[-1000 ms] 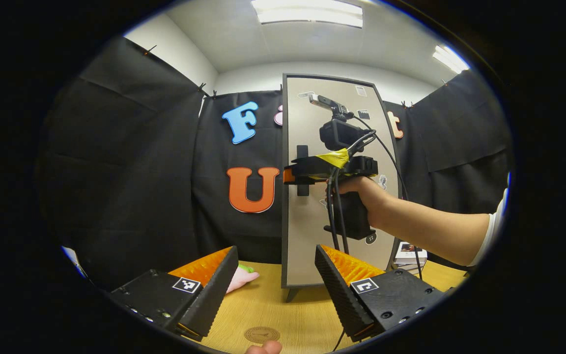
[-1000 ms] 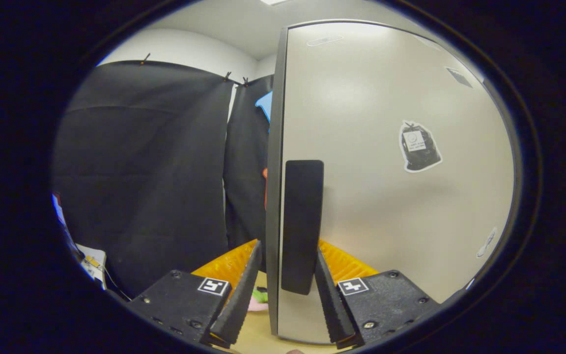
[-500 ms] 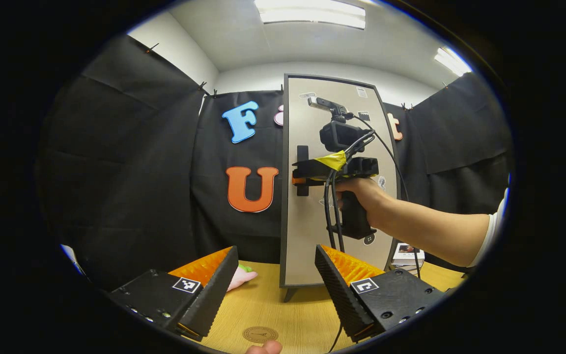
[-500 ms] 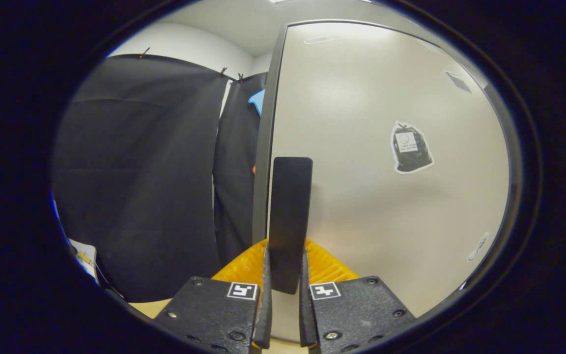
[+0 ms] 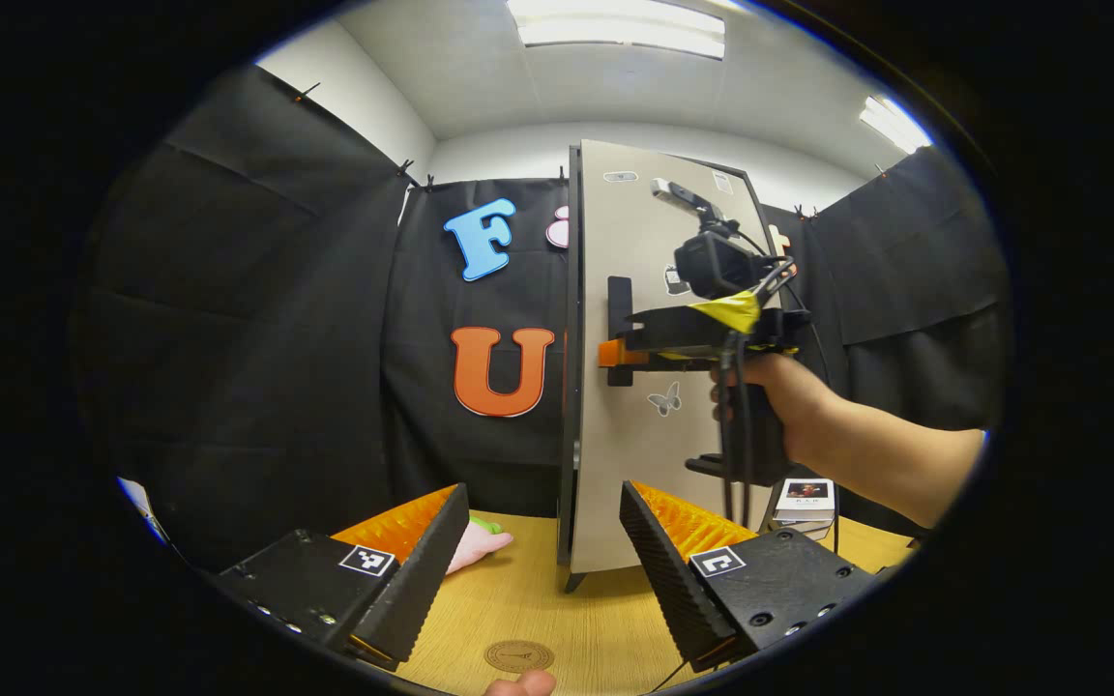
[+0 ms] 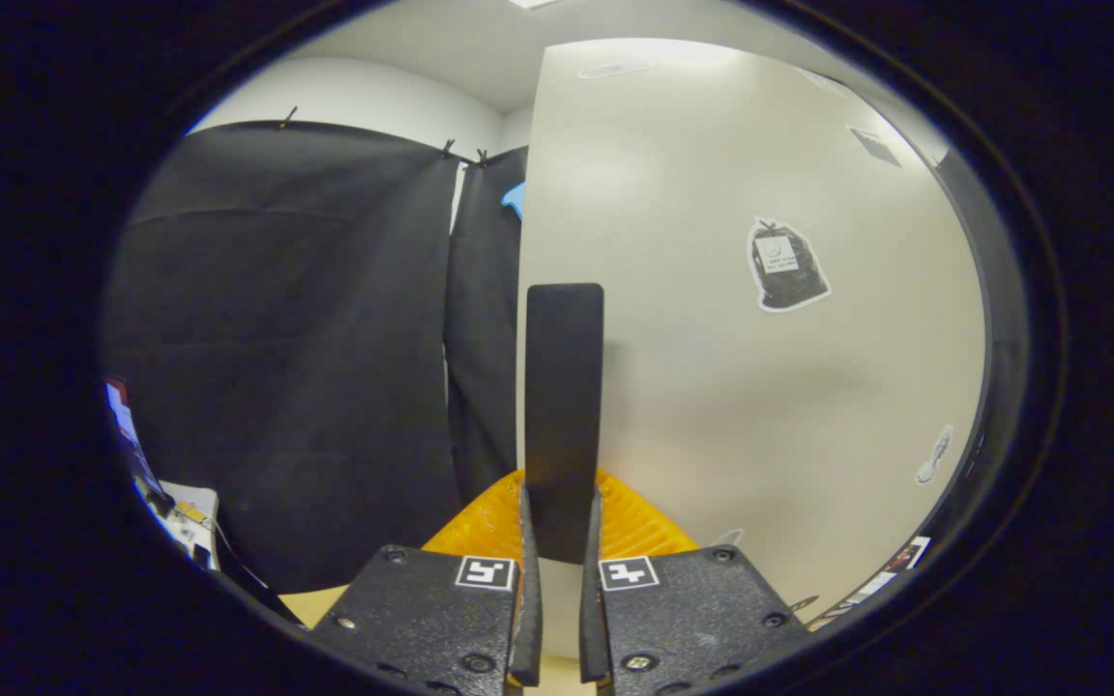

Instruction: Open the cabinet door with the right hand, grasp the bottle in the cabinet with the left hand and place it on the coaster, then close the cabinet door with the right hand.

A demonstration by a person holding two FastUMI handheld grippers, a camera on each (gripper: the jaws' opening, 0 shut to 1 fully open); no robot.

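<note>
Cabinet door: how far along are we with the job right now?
Early. The right gripper is clamped on the door handle and the cabinet door stands partly swung out. The left gripper waits open above the coaster. Still left: fetching the bottle, placing it, closing the door.

1. Tall flat beige cabinet door [image 5: 636, 406] with a dark grey edge; its upright handle bar [image 6: 563, 406] is black.
2. Door stickers: a black bag-shaped sticker [image 6: 785, 264] with a white patch, and a small white butterfly sticker [image 5: 663, 398].
3. Light yellow-brown wood-grain table top [image 5: 538, 599].
4. Round brown coaster [image 5: 518, 656] with a darker printed ring pattern.
5. Soft pink object [image 5: 476, 546] with a green part, on the table.
6. Yellow tape strip [image 5: 733, 309] on the black housing of the right gripper [image 5: 612, 354].
7. Black-and-white square marker tags [image 6: 628, 572] on both gripper bodies.
</note>
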